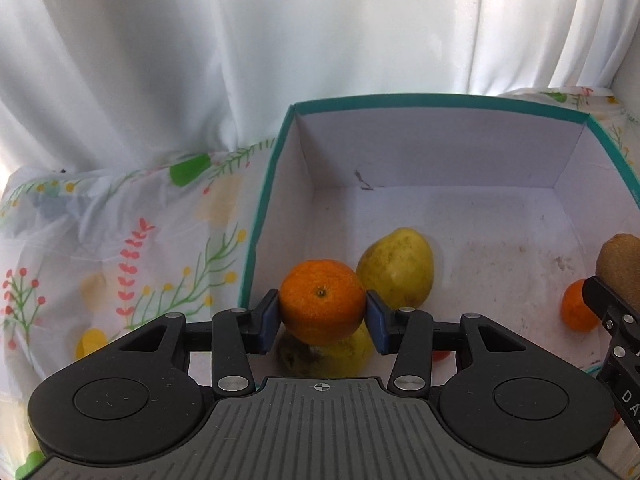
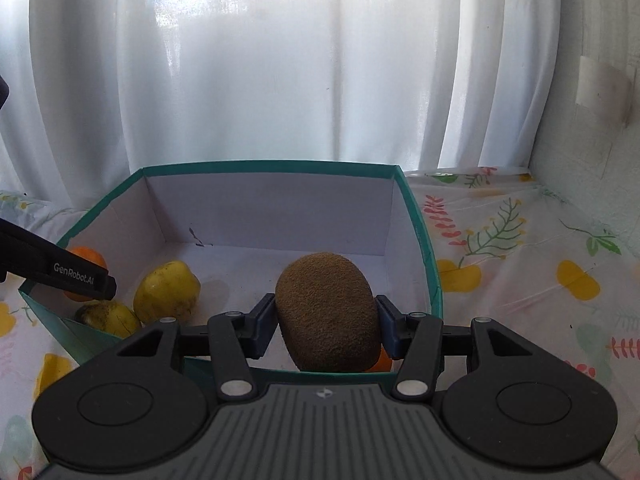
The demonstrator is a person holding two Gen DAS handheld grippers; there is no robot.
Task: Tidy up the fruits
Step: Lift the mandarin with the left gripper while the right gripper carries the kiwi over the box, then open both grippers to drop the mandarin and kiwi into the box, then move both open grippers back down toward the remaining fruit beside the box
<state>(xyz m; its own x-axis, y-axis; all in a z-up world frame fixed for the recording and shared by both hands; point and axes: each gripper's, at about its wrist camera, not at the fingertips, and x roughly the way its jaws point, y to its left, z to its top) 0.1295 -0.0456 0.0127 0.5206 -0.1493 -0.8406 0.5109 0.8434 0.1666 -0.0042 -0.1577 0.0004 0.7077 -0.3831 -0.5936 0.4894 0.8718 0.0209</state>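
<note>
Gripping an orange (image 1: 322,302) squarely between the blue pads of the left gripper (image 1: 322,316), pads pressing on both sides of the fruit, its small stem dimple facing the camera and slightly up; too round to give any long axis. Hanging inside the teal-rimmed box (image 1: 440,100), near its left wall and just above two yellow pears: one pear (image 1: 396,268) lying right behind and to the right of the orange, broad end down toward the gripper and narrower end tilting away toward the far wall, the other, spotted pear (image 1: 332,354) lying partly hidden underneath. Clamping a brown kiwi (image 2: 328,316) between the pads of the right gripper (image 2: 328,330), jaws closed on its flanks, the fruit standing out well past the fingertips. Running its long axis along the fingers, away from the camera and slightly upward, blunt end pointing at the far wall of the box. Hovering over the near right part of the box, just inside the front rim, with a second orange (image 1: 578,306) sitting on the box floor directly below and mostly covered by the kiwi in the right wrist view. Resting on a floral tablecloth (image 2: 520,264), with white curtains (image 2: 280,80) hanging behind.
</note>
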